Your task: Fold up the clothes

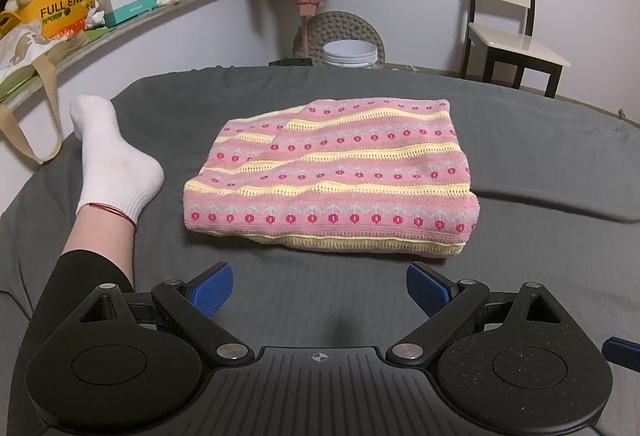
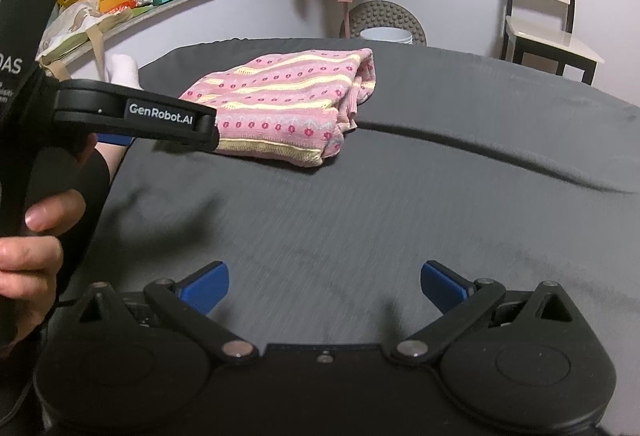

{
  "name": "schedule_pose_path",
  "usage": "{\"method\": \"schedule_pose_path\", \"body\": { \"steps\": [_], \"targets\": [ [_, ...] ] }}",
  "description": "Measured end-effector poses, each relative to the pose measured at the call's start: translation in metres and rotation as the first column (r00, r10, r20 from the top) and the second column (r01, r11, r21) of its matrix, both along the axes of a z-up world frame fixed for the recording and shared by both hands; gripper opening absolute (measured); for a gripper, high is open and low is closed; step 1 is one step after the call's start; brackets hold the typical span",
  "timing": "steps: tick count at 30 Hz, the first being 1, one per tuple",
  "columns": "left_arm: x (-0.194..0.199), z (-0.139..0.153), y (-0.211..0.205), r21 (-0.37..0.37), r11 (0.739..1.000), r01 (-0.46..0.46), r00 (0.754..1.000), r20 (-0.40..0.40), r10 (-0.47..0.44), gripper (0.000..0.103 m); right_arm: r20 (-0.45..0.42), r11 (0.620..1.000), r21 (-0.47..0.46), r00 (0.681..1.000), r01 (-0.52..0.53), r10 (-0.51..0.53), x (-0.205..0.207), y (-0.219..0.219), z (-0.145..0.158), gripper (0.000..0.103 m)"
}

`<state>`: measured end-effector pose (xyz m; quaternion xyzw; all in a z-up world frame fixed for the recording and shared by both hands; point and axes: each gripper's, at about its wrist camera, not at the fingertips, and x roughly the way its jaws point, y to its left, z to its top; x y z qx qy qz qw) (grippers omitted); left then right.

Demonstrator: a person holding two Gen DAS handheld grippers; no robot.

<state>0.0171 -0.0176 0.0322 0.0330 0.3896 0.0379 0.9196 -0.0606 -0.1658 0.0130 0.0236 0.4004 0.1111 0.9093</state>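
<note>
In the left wrist view, the left gripper [image 1: 319, 290] hovers over the dark grey bedsheet [image 1: 520, 155] with its blue fingers [image 1: 212, 290] spread wide apart and nothing between them. Just ahead lies the folded pink and yellow striped knitted sweater [image 1: 332, 175], flat on the sheet. To its left rests the person's foot in a white sock [image 1: 114, 163], close to the sweater but not touching it. Behind the bed stand a white plastic bucket [image 1: 350, 53] and a cream chair with dark legs [image 1: 508, 15]. A cluttered shelf [image 1: 120, 27] runs along the wall at left.

In the right wrist view, the right gripper [image 2: 324, 290] also has its fingers wide apart and empty above the sheet. The sweater lies well ahead, and the left gripper's black arm, held by a hand [image 2: 28, 256], covers its near left corner.
</note>
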Motion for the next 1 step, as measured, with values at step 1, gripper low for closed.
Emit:
{"method": "schedule_pose_path", "body": {
  "steps": [1],
  "targets": [
    [-0.0002, -0.0001, 0.0, -0.001, 1.0, 0.0, 1.0, 0.0, 0.0, 0.094, -0.001, 1.0, 0.001, 1.0, 0.0, 0.0, 0.0, 0.0002, -0.0003, 0.103]
  ]
}}
